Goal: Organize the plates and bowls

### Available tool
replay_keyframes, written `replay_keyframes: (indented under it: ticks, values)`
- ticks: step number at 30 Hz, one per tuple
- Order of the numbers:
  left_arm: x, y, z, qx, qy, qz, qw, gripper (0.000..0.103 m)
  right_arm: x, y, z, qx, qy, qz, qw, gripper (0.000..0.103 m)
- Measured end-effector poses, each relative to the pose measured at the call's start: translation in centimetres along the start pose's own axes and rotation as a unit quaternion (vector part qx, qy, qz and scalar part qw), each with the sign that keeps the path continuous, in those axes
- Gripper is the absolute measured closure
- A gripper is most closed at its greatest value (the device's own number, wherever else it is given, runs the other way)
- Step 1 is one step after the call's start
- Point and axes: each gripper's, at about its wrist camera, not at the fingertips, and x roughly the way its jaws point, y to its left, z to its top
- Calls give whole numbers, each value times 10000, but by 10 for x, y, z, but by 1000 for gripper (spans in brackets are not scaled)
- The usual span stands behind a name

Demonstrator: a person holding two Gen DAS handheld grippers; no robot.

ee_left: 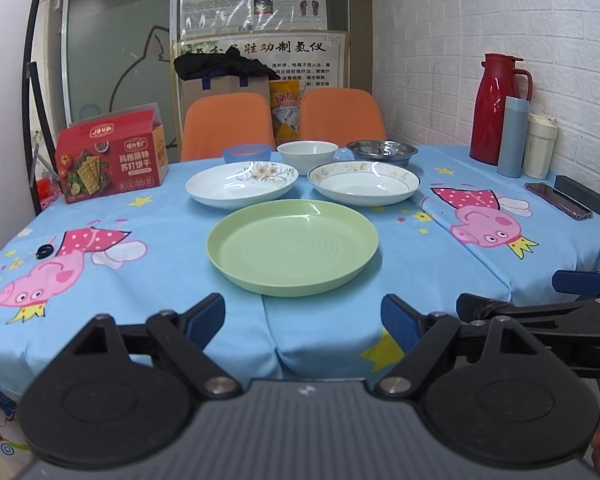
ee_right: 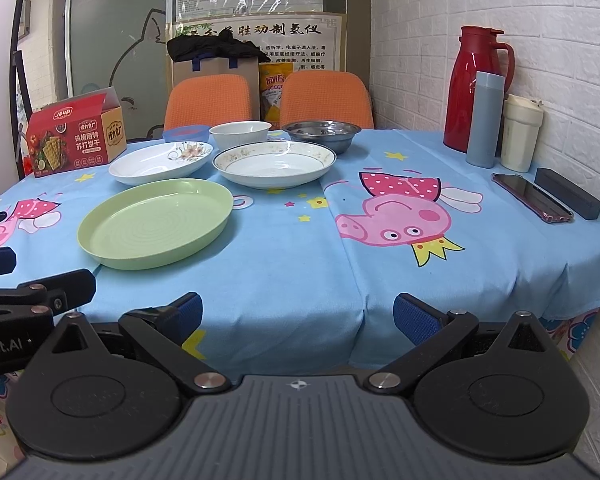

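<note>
A green plate (ee_left: 292,246) (ee_right: 156,222) lies nearest on the table. Behind it lie a white flowered plate (ee_left: 242,184) (ee_right: 160,162) and a white gold-rimmed plate (ee_left: 364,182) (ee_right: 274,162). Further back stand a blue bowl (ee_left: 246,154) (ee_right: 186,133), a white bowl (ee_left: 307,151) (ee_right: 240,132) and a steel bowl (ee_left: 382,151) (ee_right: 321,131). My left gripper (ee_left: 302,320) is open and empty at the table's front edge, before the green plate. My right gripper (ee_right: 298,320) is open and empty, to its right.
The table has a blue cartoon-pig cloth (ee_left: 420,264). A red cracker box (ee_left: 112,160) stands back left. A red thermos (ee_right: 478,88), grey flask (ee_right: 486,120), cream cup (ee_right: 520,134), phone (ee_right: 532,198) and black box (ee_right: 568,194) stand at right by the wall. Two orange chairs (ee_left: 228,124) stand behind.
</note>
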Motion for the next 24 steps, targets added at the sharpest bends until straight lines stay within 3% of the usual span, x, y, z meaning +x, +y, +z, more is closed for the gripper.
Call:
replay_keyframes:
  ticks: [18,24]
  values:
    - [-1,2,1,-52,18,15,10000,20,1,3,-1,1,34,31,10000,0]
    - [14,23,6,-351,100,1,9993,20,3,4,-4,7,-116,68,9999,0]
